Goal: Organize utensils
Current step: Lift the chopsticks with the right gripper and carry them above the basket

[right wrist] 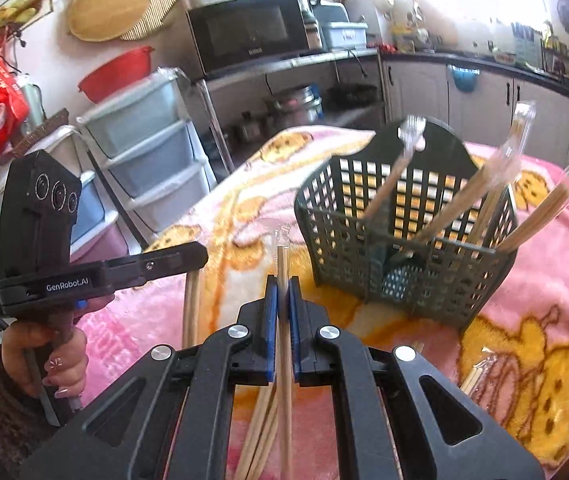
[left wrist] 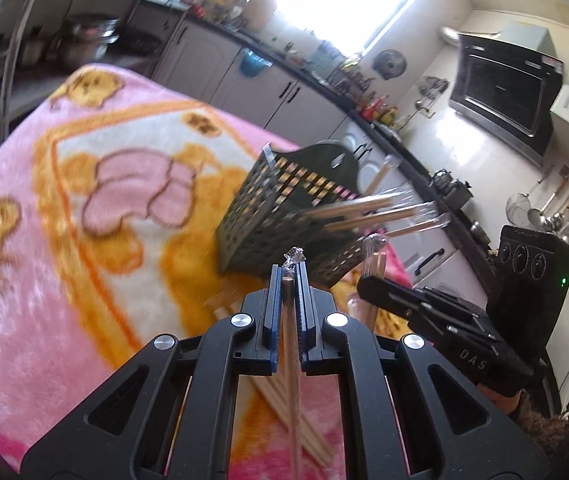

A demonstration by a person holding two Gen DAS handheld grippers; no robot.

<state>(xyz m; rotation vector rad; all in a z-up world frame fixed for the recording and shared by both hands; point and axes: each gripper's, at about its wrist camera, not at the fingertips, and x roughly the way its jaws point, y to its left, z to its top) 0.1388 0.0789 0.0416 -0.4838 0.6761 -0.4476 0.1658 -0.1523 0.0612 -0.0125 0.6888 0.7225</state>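
Chopsticks (right wrist: 283, 300), wrapped, are sitting clamped in your right gripper (right wrist: 283, 280) just short of the basket (right wrist: 404, 248); your left gripper (left wrist: 287, 270) is pinching another pair (left wrist: 289, 340). Both are approaching together, so tips could snag the basket's mesh or tip it.

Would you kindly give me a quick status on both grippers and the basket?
Left gripper shut on wrapped chopsticks. Right gripper shut on a chopstick pair. Basket ahead, holding several pairs. Nothing in the way.

Basket (right wrist: 404, 240) mouth crowded by chopsticks (right wrist: 480, 188), left compartment seemingly freer
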